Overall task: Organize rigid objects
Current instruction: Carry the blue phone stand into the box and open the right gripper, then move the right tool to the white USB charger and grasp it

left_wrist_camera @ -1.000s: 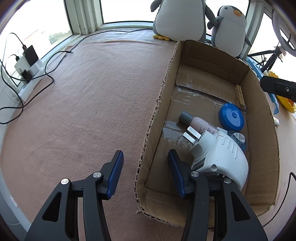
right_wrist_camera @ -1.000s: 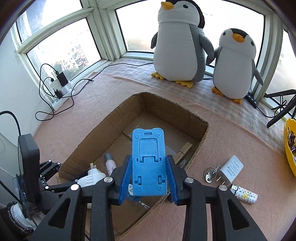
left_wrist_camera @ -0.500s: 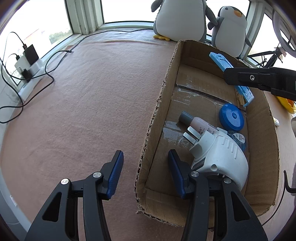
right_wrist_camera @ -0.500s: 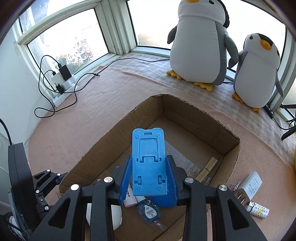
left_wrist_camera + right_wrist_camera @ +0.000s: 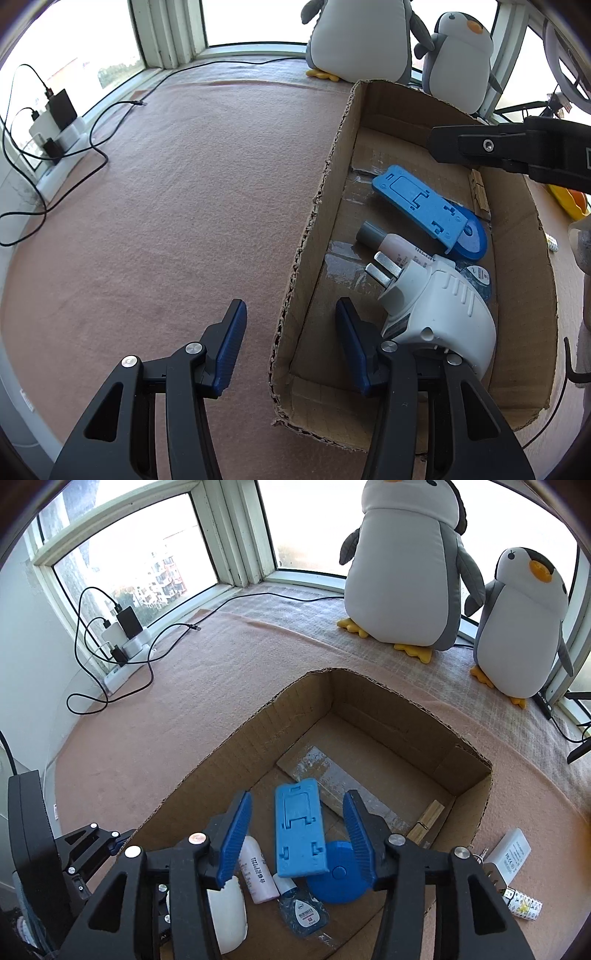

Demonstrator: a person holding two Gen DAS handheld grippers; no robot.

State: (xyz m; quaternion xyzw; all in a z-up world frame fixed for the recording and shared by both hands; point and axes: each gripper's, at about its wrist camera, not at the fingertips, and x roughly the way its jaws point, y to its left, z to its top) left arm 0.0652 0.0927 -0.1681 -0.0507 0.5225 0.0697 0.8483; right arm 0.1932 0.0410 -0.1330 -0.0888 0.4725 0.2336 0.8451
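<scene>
Phone stand (image 5: pixel 300 827), stiff light plastic, lies in the box (image 5: pixel 476 797) below my right gripper (image 5: pixel 297 843), jaws opening, nothing held. Regrip by its long edges. Left gripper (image 5: pixel 286 343) straddles the box wall, unclenched.

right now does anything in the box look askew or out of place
Yes, mildly. The blue phone stand lies tilted, one end propped on the round blue disc rather than flat on the box floor. The box's rim is ragged and torn. Nothing looks spilled.
</scene>
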